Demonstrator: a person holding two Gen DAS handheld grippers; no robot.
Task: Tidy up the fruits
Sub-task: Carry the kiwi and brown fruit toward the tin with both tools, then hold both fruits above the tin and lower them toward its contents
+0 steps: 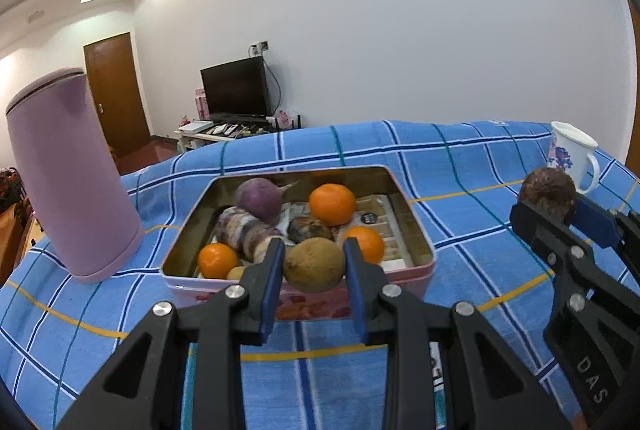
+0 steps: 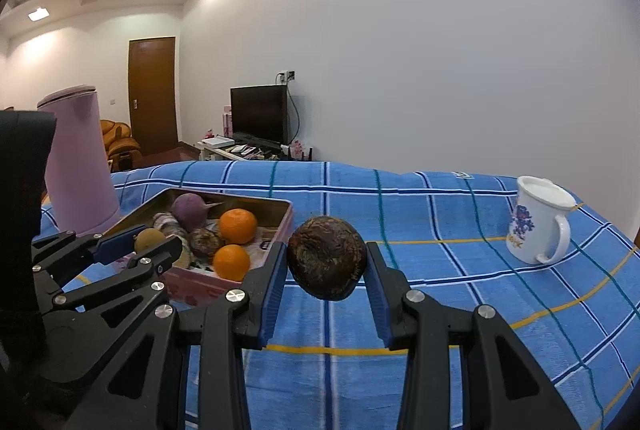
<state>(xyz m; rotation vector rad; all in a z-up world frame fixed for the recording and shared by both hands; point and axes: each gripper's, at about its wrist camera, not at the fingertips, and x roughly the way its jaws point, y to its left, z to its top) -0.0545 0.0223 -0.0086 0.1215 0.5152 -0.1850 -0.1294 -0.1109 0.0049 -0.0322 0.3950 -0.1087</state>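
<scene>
The left gripper (image 1: 312, 262) pinches a tan-brown round fruit (image 1: 315, 265) between its blue pads, just at the near rim of the pink tin (image 1: 420, 234), which holds three tangerines (image 1: 332, 204), a purple root and other produce. The right gripper (image 2: 326, 264) clamps a dark wrinkled fruit (image 2: 327, 257) above the blue plaid cloth (image 2: 440, 214), to the right of the tin. White letters "DAS" (image 1: 592, 380) mark the right gripper's body. Beyond it to the right stands a white mug (image 2: 536, 226) with a blue floral print; left of the tin, a lilac canister (image 1: 72, 174).

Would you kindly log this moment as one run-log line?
left gripper: shut on brown fruit | right gripper: shut on dark fruit | tin: three oranges, other produce
</scene>
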